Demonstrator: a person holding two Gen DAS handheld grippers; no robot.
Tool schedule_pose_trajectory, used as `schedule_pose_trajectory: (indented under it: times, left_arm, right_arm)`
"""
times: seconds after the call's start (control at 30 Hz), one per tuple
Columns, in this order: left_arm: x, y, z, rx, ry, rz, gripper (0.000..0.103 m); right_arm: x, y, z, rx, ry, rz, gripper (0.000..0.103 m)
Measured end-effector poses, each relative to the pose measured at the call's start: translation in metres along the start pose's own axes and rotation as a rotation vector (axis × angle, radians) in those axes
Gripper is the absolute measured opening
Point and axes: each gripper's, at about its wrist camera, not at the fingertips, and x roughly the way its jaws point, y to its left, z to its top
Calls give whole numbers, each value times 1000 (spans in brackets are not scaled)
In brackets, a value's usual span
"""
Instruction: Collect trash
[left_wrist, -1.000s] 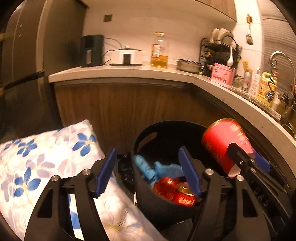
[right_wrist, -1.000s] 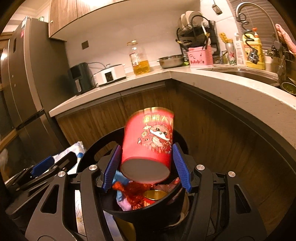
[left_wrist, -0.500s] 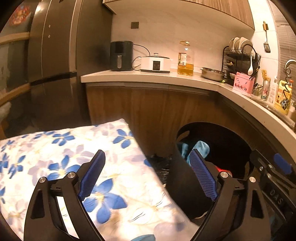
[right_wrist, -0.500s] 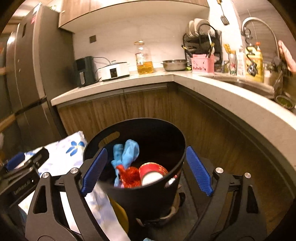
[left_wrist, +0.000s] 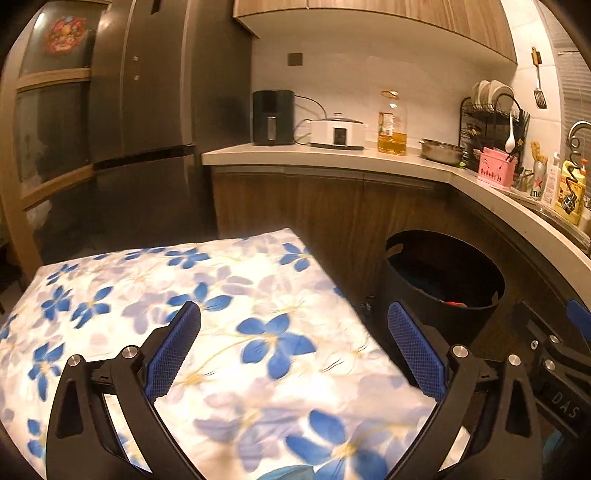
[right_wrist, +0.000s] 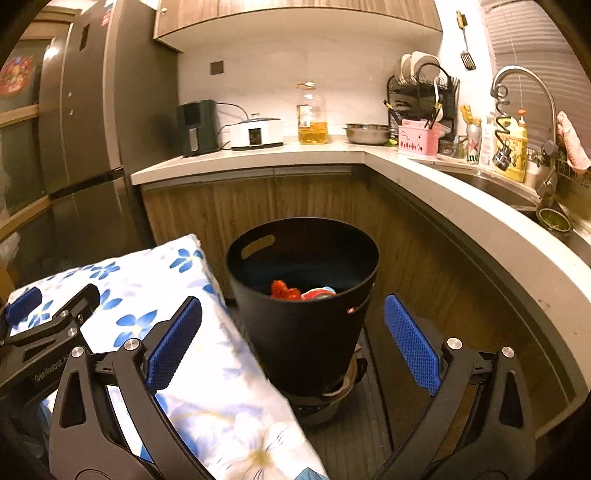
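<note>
While both grippers gape empty, the bin (right_wrist: 303, 314) stands straight ahead of the right gripper (right_wrist: 291, 343) (trash (right_wrist: 301, 293) inside it), but right of the left gripper (left_wrist: 295, 350) over the cloth (left_wrist: 221, 295).

floor (right_wrist: 354, 443): dark | on it: black bin (right_wrist: 303, 332) on low stand | beside: floral-cloth surface (left_wrist: 221, 332)

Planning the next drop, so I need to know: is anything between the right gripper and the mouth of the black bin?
Nothing visible blocks it. The right gripper is open and empty, with the bin straight ahead and its mouth uncovered, red trash inside. The floral cushion lies to the left, beside the bin, not across the path.
</note>
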Motion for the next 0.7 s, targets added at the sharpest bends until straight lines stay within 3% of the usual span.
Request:
schedule_pose_trajectory:
  times: [0.37, 0.7]
  left_arm:
    - [-56, 47, -20, -32, -18, 26, 97]
    - [-91, 65, -39, -36, -26, 25, 97]
  right_arm:
    - [-63, 40, -29, -53, 0, 22, 98]
    - [-103, 56, -42, -59, -23, 32, 98]
